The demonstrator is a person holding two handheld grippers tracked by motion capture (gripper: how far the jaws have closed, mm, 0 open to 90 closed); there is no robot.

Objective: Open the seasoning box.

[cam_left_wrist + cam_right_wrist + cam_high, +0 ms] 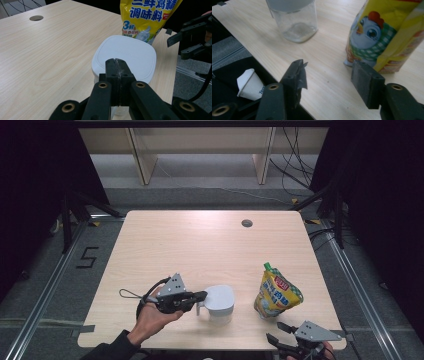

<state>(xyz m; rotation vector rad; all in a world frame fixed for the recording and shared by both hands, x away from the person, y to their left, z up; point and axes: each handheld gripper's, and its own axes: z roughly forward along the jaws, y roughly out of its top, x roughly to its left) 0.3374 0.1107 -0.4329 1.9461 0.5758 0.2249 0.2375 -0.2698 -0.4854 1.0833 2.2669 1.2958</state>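
- A clear jar with a white lid stood on the wooden table, toward its near edge; the jar serves as the landmark below.
- The left gripper lay just to the left of the jar, held in the person's left hand, its tips at the lid's left edge.
- In the left gripper view its two black jaws were pressed flat together with nothing visible between them, the tips over the near rim of the lid; whether they touched the lid could not be told.
- A yellow seasoning pouch with a green cap stood upright to the right of the jar, apart from it; the right gripper view showed a cartoon chicken printed on it.
- The right gripper hovered to the right of the jar and nearer the table's front edge, just in front of the pouch.
- Its jaws were spread wide apart and empty, aimed toward the gap between jar and pouch.
- A round cable hole sat in the table far behind the jar.
- A small white object showed below the table edge, in front of the jar.
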